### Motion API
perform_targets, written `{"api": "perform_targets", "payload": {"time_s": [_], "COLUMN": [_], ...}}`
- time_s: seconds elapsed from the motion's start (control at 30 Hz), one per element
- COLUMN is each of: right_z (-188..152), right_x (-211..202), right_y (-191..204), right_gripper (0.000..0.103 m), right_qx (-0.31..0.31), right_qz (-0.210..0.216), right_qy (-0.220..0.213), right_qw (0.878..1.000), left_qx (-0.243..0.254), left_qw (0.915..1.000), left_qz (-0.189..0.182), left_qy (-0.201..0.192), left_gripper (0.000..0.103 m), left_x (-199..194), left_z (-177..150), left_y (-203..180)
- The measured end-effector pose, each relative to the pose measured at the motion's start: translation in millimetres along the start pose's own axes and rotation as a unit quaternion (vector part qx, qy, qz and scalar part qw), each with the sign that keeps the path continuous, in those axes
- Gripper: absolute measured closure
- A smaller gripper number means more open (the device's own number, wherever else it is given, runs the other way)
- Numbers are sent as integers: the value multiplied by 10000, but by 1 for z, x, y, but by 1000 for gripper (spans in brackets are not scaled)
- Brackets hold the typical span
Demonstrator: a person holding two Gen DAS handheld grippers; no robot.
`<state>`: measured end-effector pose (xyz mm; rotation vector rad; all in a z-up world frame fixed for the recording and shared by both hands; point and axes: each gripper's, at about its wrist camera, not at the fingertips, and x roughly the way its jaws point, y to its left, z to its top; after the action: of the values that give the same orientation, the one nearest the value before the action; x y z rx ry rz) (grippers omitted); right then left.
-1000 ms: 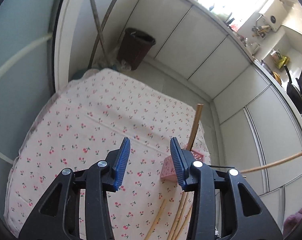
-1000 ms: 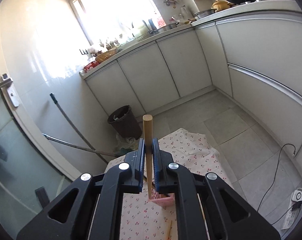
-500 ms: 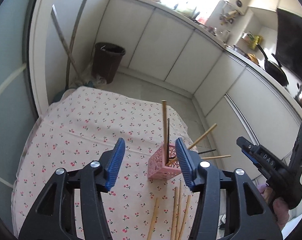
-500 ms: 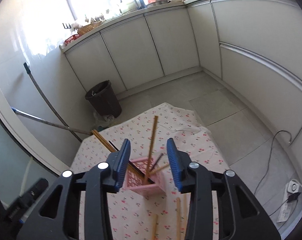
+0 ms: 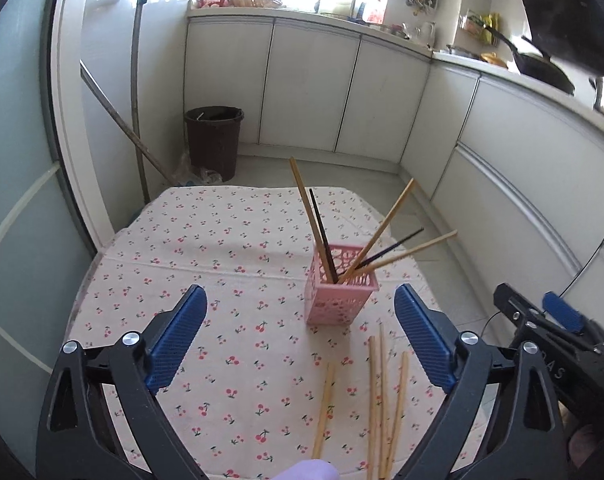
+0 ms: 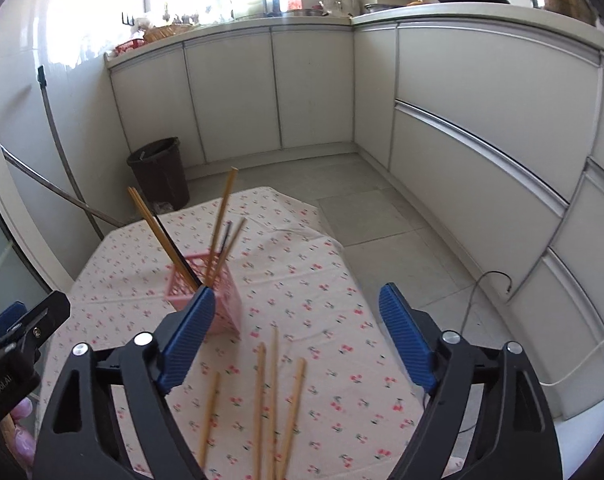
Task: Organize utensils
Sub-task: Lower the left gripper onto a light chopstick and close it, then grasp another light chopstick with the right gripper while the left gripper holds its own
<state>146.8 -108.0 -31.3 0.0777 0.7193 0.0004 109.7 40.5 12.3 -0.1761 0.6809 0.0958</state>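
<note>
Both tongs (image 5: 300,334) (image 6: 296,338) tilt down, opening, seemingly empty.

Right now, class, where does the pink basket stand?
In the left wrist view the pink basket stands upright on the cherry-print tablecloth, right of centre, just beyond the loose wooden chopsticks lying flat.

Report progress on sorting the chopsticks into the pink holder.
Done: about five chopsticks, wooden and black, stand in the pink lattice plastic holder. In hand: nothing; the left gripper and right gripper are both opening, empty. Left: about four loose wooden chopsticks lying on the cherry-print tablecloth.
</note>
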Motion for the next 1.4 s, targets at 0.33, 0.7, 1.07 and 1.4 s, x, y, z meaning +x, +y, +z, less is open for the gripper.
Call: {"api": "perform_targets", "payload": {"time_s": [0.33, 0.7, 1.07, 1.4], "right_z": [-34, -88, -89, -88], "right_x": [2, 62, 62, 69], "right_y": [-37, -115, -144, -121], "right_gripper": [7, 7, 7, 7], "right_qx": [-21, 1866, 2637, 2090], "right_qz": [-509, 203, 343, 654], "right_qy": [285, 2339, 2397, 2704], "right_qw": [9983, 9540, 9337, 9375], "left_qx": [454, 296, 663, 788], "left_qw": [9977, 9573, 9470, 9471], "left_qz": [48, -58, 211, 168], "left_qy": [503, 2874, 3135, 3105], "left_gripper": [7, 8, 37, 97], "left_x": [17, 130, 171, 181], "left_z": [-25, -82, -106, -108], "left_y": [-18, -19, -48, -42]}}
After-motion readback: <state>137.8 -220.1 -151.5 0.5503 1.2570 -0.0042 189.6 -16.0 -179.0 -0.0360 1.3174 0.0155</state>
